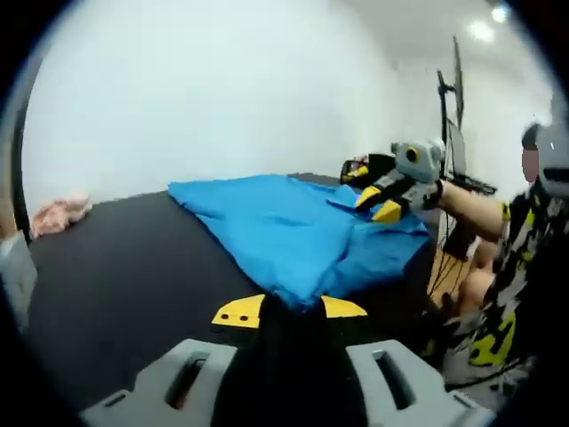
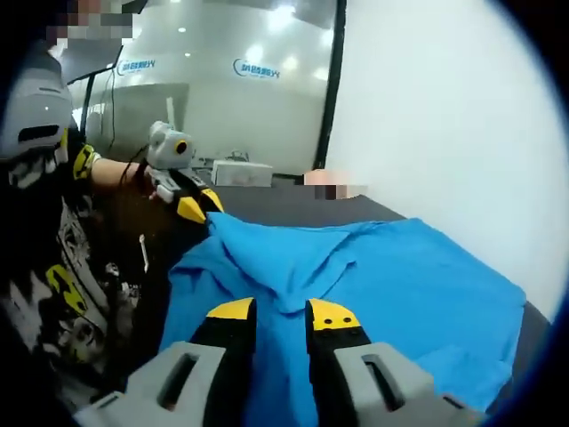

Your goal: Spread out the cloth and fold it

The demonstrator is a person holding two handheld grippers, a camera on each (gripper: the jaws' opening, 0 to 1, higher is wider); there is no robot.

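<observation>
— Where does the blue cloth (image 1: pixel 293 227) lie?

— On the black table (image 1: pixel 124 267), bunched toward one end, reaching that end's edge and drooping over a corner there. It is rumpled and partly doubled over itself, not flat.

— What is the left gripper (image 1: pixel 289 311) doing?

— In the left gripper view its yellow-tipped jaws meet at the cloth's near corner, close together with blue fabric rising between them; it looks clamped on the cloth. In the right gripper view the same gripper (image 2: pixel 197 206) sits at the cloth's far corner by the table edge, a person's arm behind it.

— And the right gripper (image 2: pixel 280 313)?

— In its own view the jaws stand narrow with cloth in the slim gap between the tips. Seen from the left gripper view, the right gripper (image 1: pixel 380 205) has its tips on a raised fold near the far edge. It probably pinches the fabric, though the contact is blurred.

— Anything else on the table?

— A pink bundle (image 1: pixel 58 213) at the far corner, well apart from the cloth.
</observation>
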